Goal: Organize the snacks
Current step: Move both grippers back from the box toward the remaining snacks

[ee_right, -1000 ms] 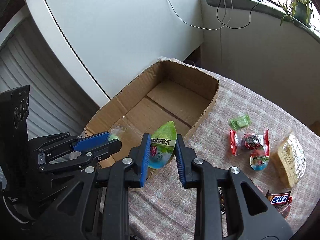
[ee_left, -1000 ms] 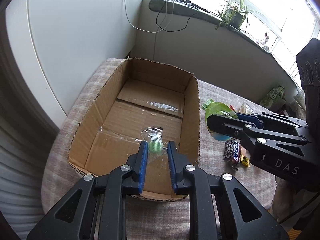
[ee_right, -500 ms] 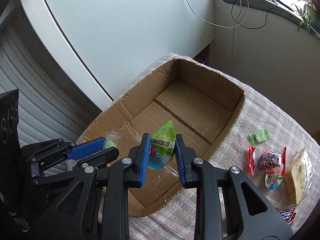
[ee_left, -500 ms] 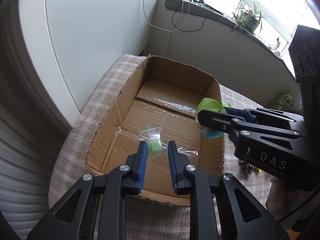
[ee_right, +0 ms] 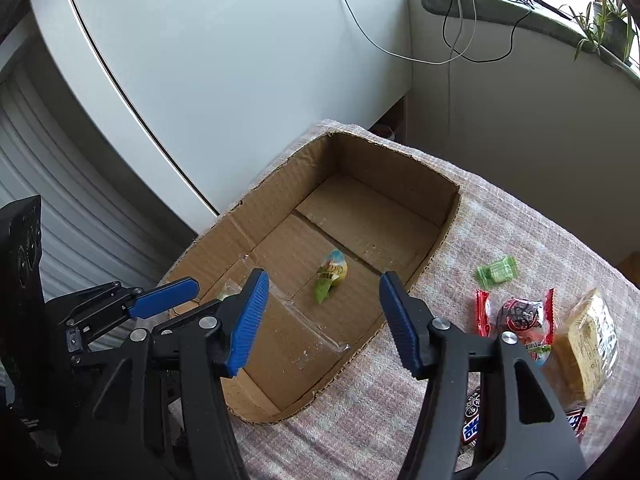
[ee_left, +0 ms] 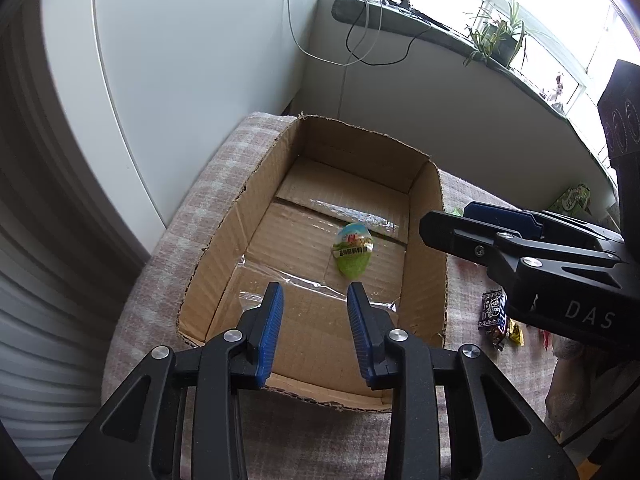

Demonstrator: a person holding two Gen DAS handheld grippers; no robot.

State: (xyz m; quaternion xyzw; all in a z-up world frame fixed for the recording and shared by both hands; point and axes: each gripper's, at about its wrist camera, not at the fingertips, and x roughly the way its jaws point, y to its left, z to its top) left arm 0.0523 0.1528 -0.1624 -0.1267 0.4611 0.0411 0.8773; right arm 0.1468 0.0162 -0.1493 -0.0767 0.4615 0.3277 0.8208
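Both grippers, left gripper (ee_left: 315, 308) and "DAS"-marked right gripper (ee_right: 324, 294), are opening empty above the cardboard box (ee_right: 280, 196).

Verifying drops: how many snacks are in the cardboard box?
2. A green egg-shaped packet lies mid-floor of the cardboard box; a small clear packet sits nearer the front, mostly hidden by the left gripper. Others could be hidden there.

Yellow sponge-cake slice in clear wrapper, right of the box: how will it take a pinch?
The yellow sponge-cake slice in clear wrapper looks soft, so it probably squashes under firm pressure. Its glossy film may slip. Flat on the checked cloth, it is unlikely to roll.
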